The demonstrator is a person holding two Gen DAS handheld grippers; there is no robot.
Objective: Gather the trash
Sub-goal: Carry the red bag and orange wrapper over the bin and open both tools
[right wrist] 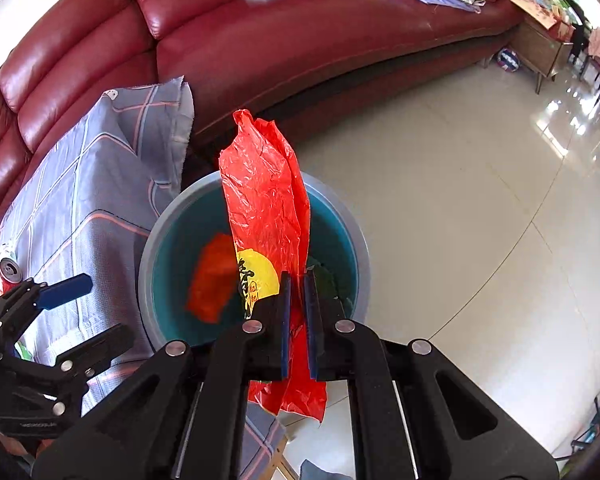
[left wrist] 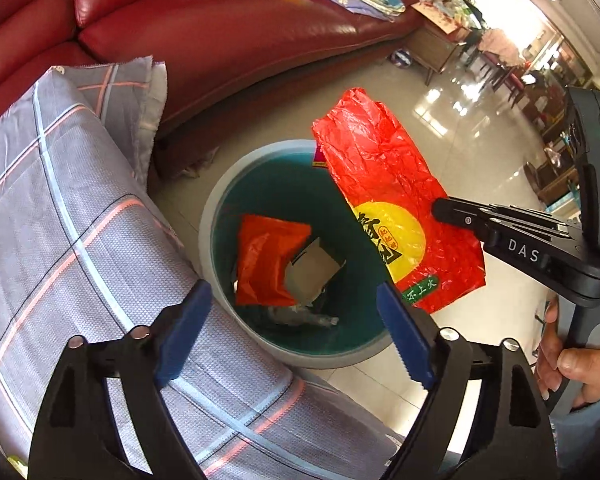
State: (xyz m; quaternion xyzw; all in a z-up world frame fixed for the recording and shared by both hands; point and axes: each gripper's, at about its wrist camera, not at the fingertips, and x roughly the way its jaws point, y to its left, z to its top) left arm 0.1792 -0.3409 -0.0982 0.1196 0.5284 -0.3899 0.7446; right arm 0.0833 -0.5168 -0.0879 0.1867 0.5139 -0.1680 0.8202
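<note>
Left of bin (left wrist: 220, 216): my left gripper (left wrist: 296, 334), jaws spread, holding nothing, parked clear. Inside bin: one red bag (left wrist: 268, 260), one card scrap (left wrist: 314, 270). Over bin: my right gripper (right wrist: 297, 324), jaws pinching second red bag (right wrist: 268, 196), held high, I judge, for clean drop.

Red plastic bag held over the round grey bin with teal inside

Above the round grey bin (left wrist: 216, 216), the crinkled red plastic bag with a yellow disc and black characters (left wrist: 384, 184) hangs pinched in the right gripper (left wrist: 436, 209), coming in from the bin's right. Inside the bin lie an orange plastic bag (left wrist: 264, 264), a grey cardboard piece (left wrist: 314, 272) and a clear wrapper. The left gripper (left wrist: 296, 332) stands wide apart over the bin's near rim. A checked grey cloth (left wrist: 60, 220) lies left of the bin.
</note>
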